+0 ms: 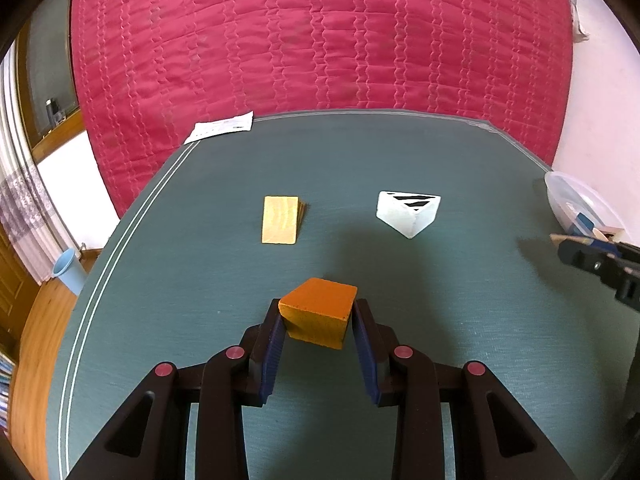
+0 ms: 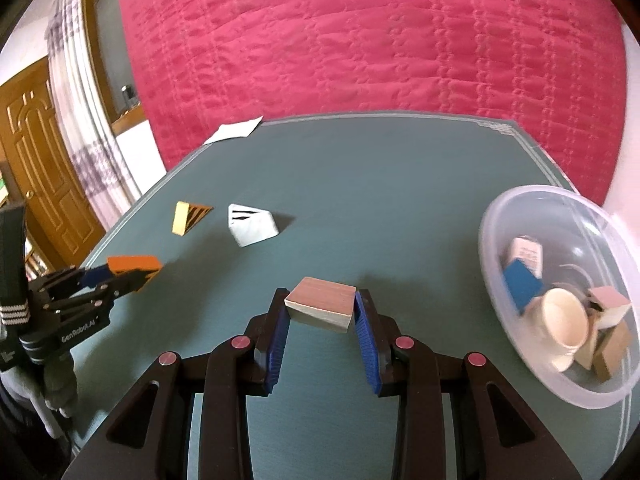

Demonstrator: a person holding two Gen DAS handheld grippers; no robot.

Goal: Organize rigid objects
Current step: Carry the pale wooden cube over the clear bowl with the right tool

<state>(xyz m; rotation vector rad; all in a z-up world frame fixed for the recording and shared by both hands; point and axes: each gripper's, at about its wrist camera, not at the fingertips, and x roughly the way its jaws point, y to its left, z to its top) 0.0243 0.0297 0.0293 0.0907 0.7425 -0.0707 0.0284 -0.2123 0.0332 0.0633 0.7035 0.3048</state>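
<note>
My left gripper (image 1: 318,312) is shut on an orange wooden block (image 1: 318,310), held above the green table (image 1: 440,320); the same gripper (image 2: 132,272) with the orange block (image 2: 134,265) shows at the left of the right wrist view. My right gripper (image 2: 320,308) is shut on a pale wooden block with a pinkish top (image 2: 322,304), raised over the table (image 2: 400,220). A yellow wedge (image 1: 281,220) and a white wedge with black stripes (image 1: 408,212) lie farther back on the table. A clear plastic bowl (image 2: 496,240) at the right holds several blocks and a cream cup (image 2: 564,324).
A white paper slip (image 1: 220,126) lies at the table's far left corner. A large red quilted surface (image 1: 320,32) rises behind the table. A wooden door (image 2: 36,168) and a curtain stand at the left. A light blue cup (image 1: 68,270) sits on the floor.
</note>
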